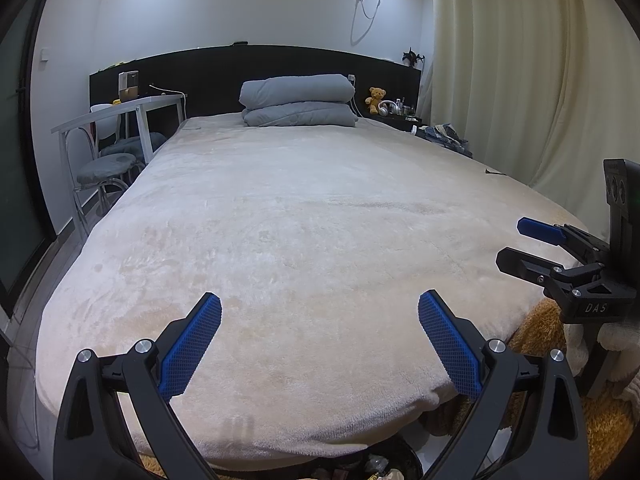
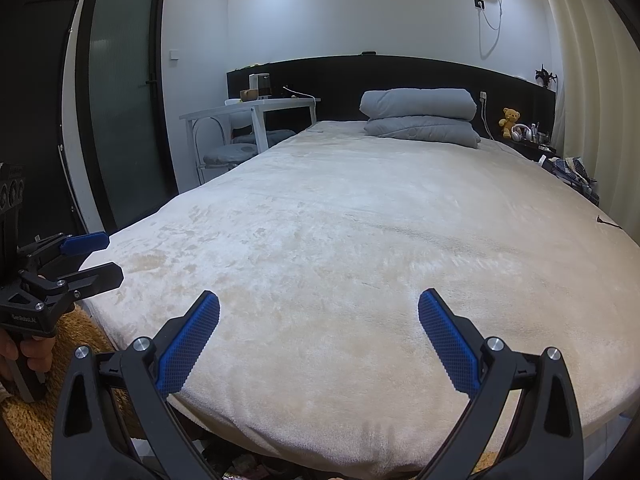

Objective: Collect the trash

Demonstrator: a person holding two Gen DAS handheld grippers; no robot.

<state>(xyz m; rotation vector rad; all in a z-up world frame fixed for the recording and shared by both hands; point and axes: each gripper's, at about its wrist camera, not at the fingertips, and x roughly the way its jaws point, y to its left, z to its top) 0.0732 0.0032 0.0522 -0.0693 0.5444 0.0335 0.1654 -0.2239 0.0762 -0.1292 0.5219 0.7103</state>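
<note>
Fingers of the left gripper [image 1: 320,320] stand wide apart with nothing between their blue pads, held over the foot end of the bed [image 1: 304,216]. Those of the right gripper [image 2: 319,318] are spread just as wide and hold nothing either; this gripper shows at the right edge of the left wrist view, beside the bed's corner, and the left one shows at the left edge of the right wrist view, with a hand [image 2: 28,354] around its grip.

A cream plush blanket covers the bed, and a folded grey duvet [image 1: 298,100] lies at the head against the dark headboard [image 1: 256,68]. Below the foot of the bed, between the left fingers, sits a dark bin [image 1: 384,466] with crumpled trash [image 1: 376,468] inside; the same trash shows dimly at the bottom of the right wrist view. One small dark scrap [image 1: 495,172] lies on the blanket near the right edge, close to the curtain [image 1: 520,60]. A brown shaggy rug [image 2: 36,408] lies on the floor.
</note>
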